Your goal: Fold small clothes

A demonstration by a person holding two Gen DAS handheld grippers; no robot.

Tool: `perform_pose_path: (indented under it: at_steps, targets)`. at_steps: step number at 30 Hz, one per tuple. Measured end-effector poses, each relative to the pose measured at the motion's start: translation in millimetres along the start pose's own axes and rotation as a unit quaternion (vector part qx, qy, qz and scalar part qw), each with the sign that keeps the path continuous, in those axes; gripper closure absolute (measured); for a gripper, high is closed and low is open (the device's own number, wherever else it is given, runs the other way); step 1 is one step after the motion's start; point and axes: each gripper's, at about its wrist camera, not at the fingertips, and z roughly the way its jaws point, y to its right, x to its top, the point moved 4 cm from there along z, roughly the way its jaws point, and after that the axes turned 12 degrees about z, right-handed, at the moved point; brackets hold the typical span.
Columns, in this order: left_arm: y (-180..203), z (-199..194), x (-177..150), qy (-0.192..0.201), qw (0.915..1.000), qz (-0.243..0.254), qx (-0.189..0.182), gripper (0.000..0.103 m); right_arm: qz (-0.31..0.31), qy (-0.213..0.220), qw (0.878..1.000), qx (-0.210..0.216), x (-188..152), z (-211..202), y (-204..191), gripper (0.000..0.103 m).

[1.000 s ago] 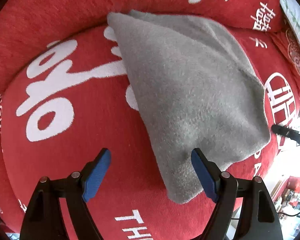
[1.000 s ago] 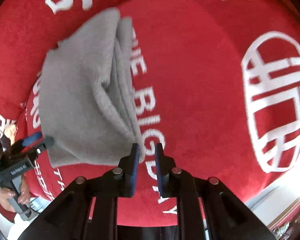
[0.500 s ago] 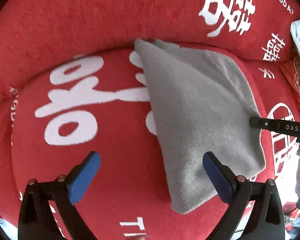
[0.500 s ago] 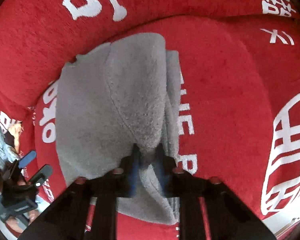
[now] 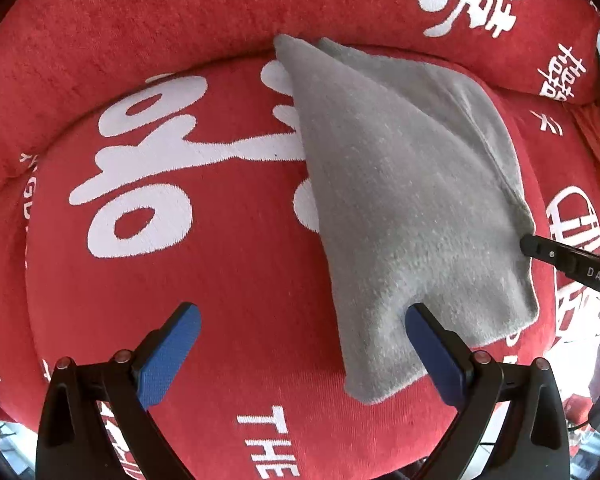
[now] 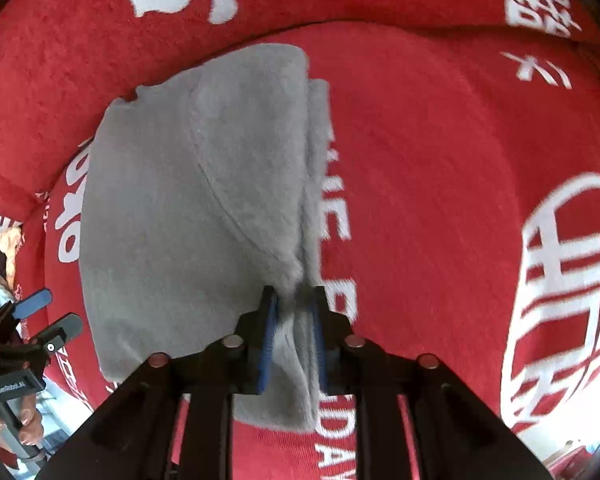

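Observation:
A grey fleece garment [image 5: 404, 208] lies folded on a red sofa cushion [image 5: 220, 280] with white lettering. My left gripper [image 5: 304, 348] is open and empty, low over the cushion, its right finger at the garment's near edge. In the right wrist view the garment [image 6: 172, 208] lies ahead and to the left. My right gripper [image 6: 292, 320] is shut on the garment's right edge, with a bunch of fleece between the blue pads. The right gripper's black tip [image 5: 560, 258] shows at the garment's right edge in the left wrist view.
The red sofa backrest [image 5: 180, 20] rises just behind the garment. The sofa's front edge and a bright floor [image 5: 580, 360] lie to the lower right. The left gripper [image 6: 40, 316] and the hand holding it show at the right wrist view's lower left.
My right gripper moved in onto the garment's right edge and closed on the fleece. My left gripper stayed open, drew back a little, then came lower near the garment's near edge.

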Motion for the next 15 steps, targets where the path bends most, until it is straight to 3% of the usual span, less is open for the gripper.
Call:
perform_pose_path:
  at_steps: [3,6,12,15]
  targets:
    - [1.2,-2.5,-3.1,-0.008,0.9999,0.006,-0.008,0.001,0.031,-0.002,0.999,-0.008,-3.9,-5.0,11.2,0.068]
    - [1.9,-6.9,-5.9,-0.007,0.9999,0.011,-0.007,0.001,0.035,-0.003,0.997,-0.064,-10.1,-9.5,21.9,0.067]
    - [-0.7,-11.2,-7.4,-0.01,0.9998,0.016,0.009,0.001,0.045,-0.005,0.997,-0.061,-24.0,-24.3,25.6,0.065]
    - [-3.1,-10.2,-7.6,-0.015,0.9997,0.011,0.016,0.001,0.043,-0.002,0.998,-0.051,-28.6,-30.4,18.4,0.053]
